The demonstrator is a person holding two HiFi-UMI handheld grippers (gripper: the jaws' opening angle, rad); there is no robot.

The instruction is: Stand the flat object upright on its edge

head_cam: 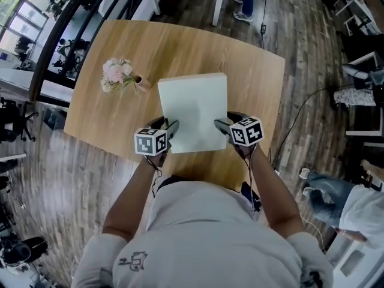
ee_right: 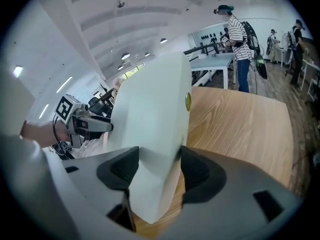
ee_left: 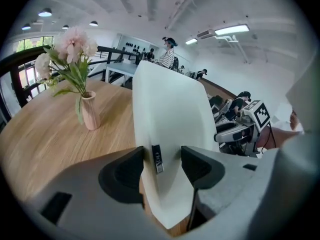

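Table [head_cam: 252, 77]: pale wood, rounded corners, under and ahead of both claws.
Vase [head_cam: 143, 83]: small, pink, upright on the table, ahead and to the left of the left claw [head_cam: 170, 129], well apart from it.
Flowers [head_cam: 117, 72]: pink and white blooms, in the vase.
Floor [head_cam: 48, 179]: dark planks round the table.
Cable [head_cam: 300, 110]: black, on the floor, right of the right claw [head_cam: 220, 125].
Person [ee_right: 241, 44]: striped top, standing beyond the table's far edge.

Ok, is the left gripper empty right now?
No, the left gripper is shut on the flat white box, a pad against each face.
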